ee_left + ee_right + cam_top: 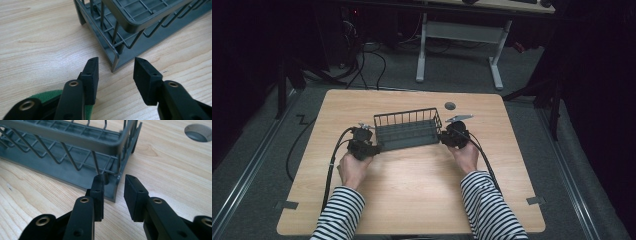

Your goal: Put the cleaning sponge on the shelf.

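A dark grey wire basket stands on the wooden table, a little beyond its middle. My left gripper is at the basket's near left corner. In the left gripper view its jaws stand apart on either side of that corner of the basket, with a gap on both sides. My right gripper is at the near right corner. In the right gripper view its jaws straddle the corner post of the basket; the left one is close against the wire, the right one stands clear.
A round cable hole lies in the table just behind the basket's right end, also visible as the hole in the right gripper view. Cables trail from both grippers toward the near edge. White desk legs stand on the floor beyond.
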The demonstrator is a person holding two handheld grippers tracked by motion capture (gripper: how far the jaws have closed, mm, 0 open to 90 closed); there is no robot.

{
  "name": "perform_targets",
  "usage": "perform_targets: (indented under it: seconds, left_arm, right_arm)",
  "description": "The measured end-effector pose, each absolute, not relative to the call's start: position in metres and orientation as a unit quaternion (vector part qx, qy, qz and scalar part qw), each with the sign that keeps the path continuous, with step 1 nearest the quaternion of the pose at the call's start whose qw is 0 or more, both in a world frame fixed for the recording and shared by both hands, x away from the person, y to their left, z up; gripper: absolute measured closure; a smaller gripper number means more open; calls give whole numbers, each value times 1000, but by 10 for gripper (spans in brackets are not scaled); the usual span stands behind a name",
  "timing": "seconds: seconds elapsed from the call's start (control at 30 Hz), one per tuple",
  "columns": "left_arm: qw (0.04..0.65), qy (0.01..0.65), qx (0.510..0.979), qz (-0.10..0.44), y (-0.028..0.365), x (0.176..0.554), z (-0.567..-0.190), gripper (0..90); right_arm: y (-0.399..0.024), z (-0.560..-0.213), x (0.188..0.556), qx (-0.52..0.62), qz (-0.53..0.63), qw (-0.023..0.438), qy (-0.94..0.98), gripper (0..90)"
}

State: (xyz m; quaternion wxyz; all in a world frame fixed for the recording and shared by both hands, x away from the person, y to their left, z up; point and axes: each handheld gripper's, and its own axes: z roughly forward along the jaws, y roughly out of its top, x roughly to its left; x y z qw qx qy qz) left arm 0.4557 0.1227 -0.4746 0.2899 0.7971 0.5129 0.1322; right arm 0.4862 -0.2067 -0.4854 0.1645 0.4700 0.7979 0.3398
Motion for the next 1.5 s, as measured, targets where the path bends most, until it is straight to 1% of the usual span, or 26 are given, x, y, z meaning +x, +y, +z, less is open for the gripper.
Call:
perform_targets:
  seconds: [0.07, 0.13, 0.17, 0.23, 0.43, 0.47, 0.57, 0.63, 0.7, 1.03, 1.23, 1.5]
  left_arm:
    - [296, 515, 794, 129, 122, 456, -475, 603]
    - [294, 514, 796, 125, 122, 458, -477, 639]
    - [293, 515, 796, 124, 122, 459, -478, 639]
    - [292, 517, 796, 120, 122, 460, -480, 659]
    - [296, 516, 796, 112, 120, 462, -482, 730]
    - [295, 516, 797, 108, 120, 463, -483, 756]
    - [291, 517, 798, 106, 119, 464, -485, 776]
    - [290, 515, 800, 104, 119, 464, -485, 822]
    - [290, 513, 801, 103, 119, 463, -485, 849]
    - [265, 490, 824, 107, 110, 450, -481, 862]
    - [276, 472, 832, 97, 105, 436, -482, 863]
    - [282, 460, 837, 95, 101, 411, -483, 862]
  right_arm:
    - [-208, -486, 487, 472, 338, 162, 798, 723]
    - [-209, -487, 489, 474, 339, 159, 797, 767]
    - [-209, -487, 489, 474, 339, 159, 797, 767]
    - [-208, -489, 490, 474, 334, 159, 799, 797]
    - [-207, -492, 491, 468, 335, 158, 802, 860]
    - [-206, -492, 491, 467, 332, 162, 804, 861]
    - [-206, -492, 491, 464, 332, 164, 805, 862]
    - [-206, -492, 490, 462, 328, 168, 807, 864]
    - [-207, -492, 489, 461, 327, 168, 807, 864]
    - [-211, -490, 476, 456, 320, 169, 813, 865]
    - [-224, -490, 451, 448, 318, 171, 818, 865]
    - [-231, -491, 430, 452, 326, 168, 813, 866]
